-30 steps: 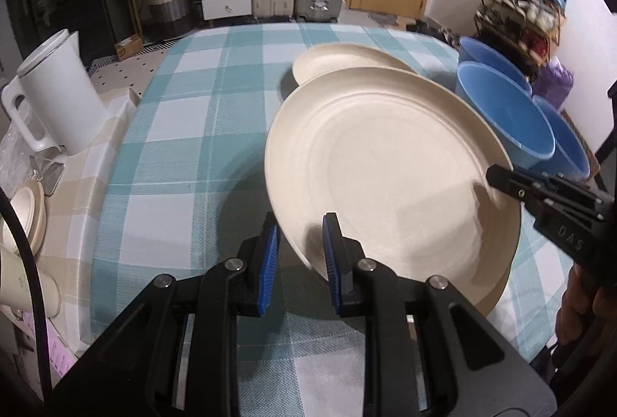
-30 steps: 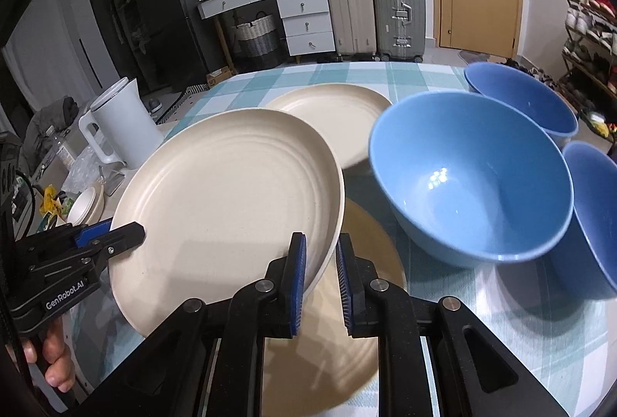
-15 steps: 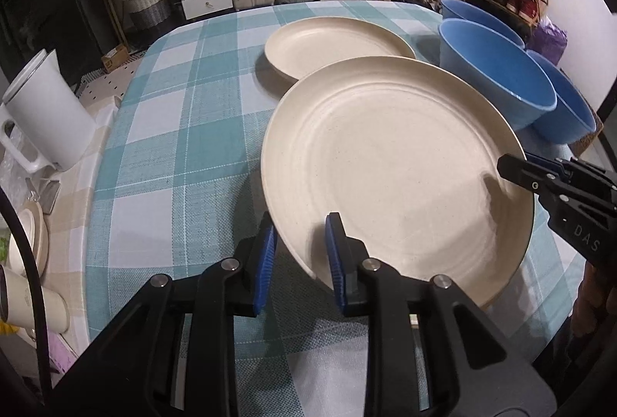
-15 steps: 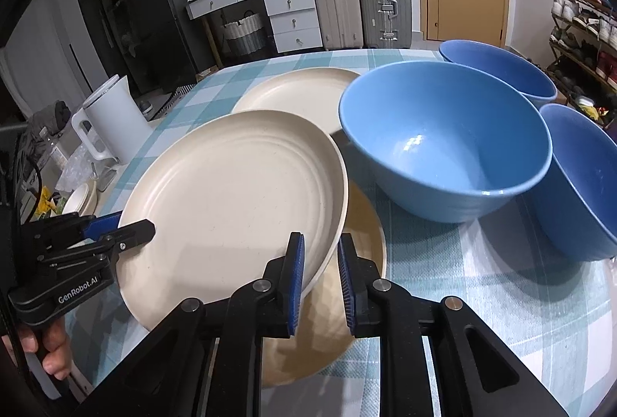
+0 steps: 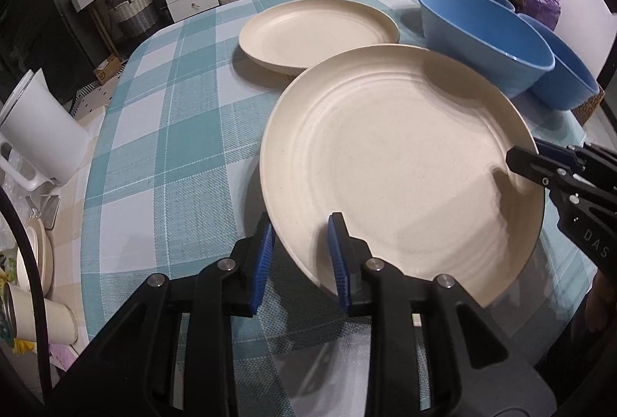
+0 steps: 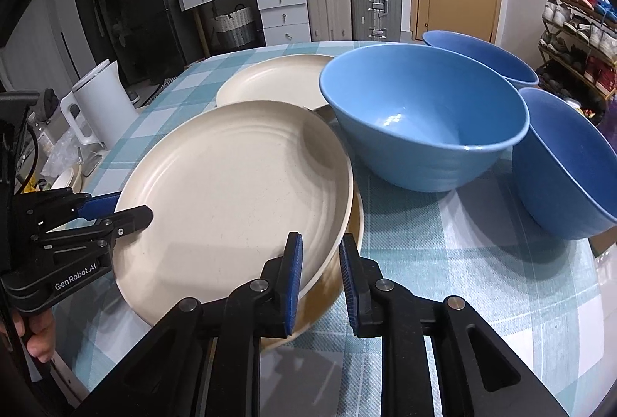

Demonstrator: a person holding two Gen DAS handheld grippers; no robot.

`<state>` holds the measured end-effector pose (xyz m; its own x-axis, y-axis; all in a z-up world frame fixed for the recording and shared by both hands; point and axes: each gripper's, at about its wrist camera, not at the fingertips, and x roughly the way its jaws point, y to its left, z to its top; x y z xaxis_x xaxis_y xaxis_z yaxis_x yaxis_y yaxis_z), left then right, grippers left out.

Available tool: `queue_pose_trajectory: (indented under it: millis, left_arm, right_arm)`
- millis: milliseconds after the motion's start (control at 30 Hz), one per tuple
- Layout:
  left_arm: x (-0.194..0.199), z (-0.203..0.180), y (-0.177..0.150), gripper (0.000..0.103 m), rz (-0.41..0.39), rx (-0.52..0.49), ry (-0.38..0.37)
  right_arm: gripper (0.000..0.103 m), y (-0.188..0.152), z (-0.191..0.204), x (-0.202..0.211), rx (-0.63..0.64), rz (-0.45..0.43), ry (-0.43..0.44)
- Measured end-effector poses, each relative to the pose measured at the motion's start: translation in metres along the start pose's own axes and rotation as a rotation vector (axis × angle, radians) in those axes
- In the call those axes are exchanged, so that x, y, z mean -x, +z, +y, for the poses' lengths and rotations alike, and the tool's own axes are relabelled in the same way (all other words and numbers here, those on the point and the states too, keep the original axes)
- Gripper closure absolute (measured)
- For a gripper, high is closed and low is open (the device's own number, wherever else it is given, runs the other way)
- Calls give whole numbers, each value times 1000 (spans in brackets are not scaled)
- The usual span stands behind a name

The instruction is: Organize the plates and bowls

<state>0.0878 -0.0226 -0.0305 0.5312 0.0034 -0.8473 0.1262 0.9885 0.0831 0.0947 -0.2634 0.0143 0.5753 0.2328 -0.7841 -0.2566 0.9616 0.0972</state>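
Stacking of the plates is under way, not finished. The upper plate point(image 6: 239, 193) is sitting over a lower plate point(image 6: 356, 224), whose rim is showing beneath it on the right side; whether the upper one is fully seated or tilted on the lower one cannot be told. A third plate point(image 5: 318, 31) is lying apart, farther up the table point(image 5: 154, 147), so by my judgement it is waiting to join the stack.

The left gripper point(image 5: 300, 255) is straddling the upper plate's near rim, its blue pads parted wider than the rim; from these views I cannot tell whether they are pinching it. The right gripper point(image 6: 320, 274) is straddling the opposite rim with a visible gap beside the outer pad (it looks loosened rather than clamped, though this is not certain).

Three blue bowls are standing separately: the nearest bowl point(image 6: 424, 116) just beside the stack, the far bowl point(image 6: 482, 54) behind it, and the right bowl point(image 6: 567, 166) at the table's right edge. None is nested, so that part remains.

Open cloth is lying to the left of the plates. A white kettle point(image 5: 34, 131) is standing off the left edge. Room on the right is tight, with bowls crowding the stack.
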Motion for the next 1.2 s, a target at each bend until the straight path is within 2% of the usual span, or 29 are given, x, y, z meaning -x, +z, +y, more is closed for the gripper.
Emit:
queue_pose_trajectory:
  millis: [467,800,833,867,900,1000,1033,1067,1100,1133,1200]
  left_arm:
    - [-7,-10,-5,73,15,-48,35]
    - [-13,-1,-4,69,29,-14,14]
    - [-12,0,-4,68,25,-8,12]
    - [-10,2,-3,62,18,0,9]
    - [-7,4,-2,53,6,12,2]
    - [3,12,1,40,-31,61,-24]
    - [6,14,2,37,-39,73,-33]
    - [12,18,4,30,-54,88,-41]
    - [16,20,5,23,-69,97,-43]
    - [22,23,6,22,-92,110,-41]
    - [31,28,9,18,-118,135,-42]
  right_arm:
    - [77,-4,4,-3,40,-3,-54]
    - [71,-6,4,-3,48,6,-46]
    - [69,-6,4,-2,49,5,-41]
    - [67,-5,4,-1,51,1,-35]
    - [60,-4,4,2,54,-5,-29]
    - [48,1,7,14,76,-35,-3]
    - [42,3,7,17,85,-43,2]
    - [37,5,8,22,97,-53,6]
    - [28,7,10,26,107,-63,12]
    - [20,10,10,31,116,-77,22]
    - [15,18,12,40,135,-103,45]
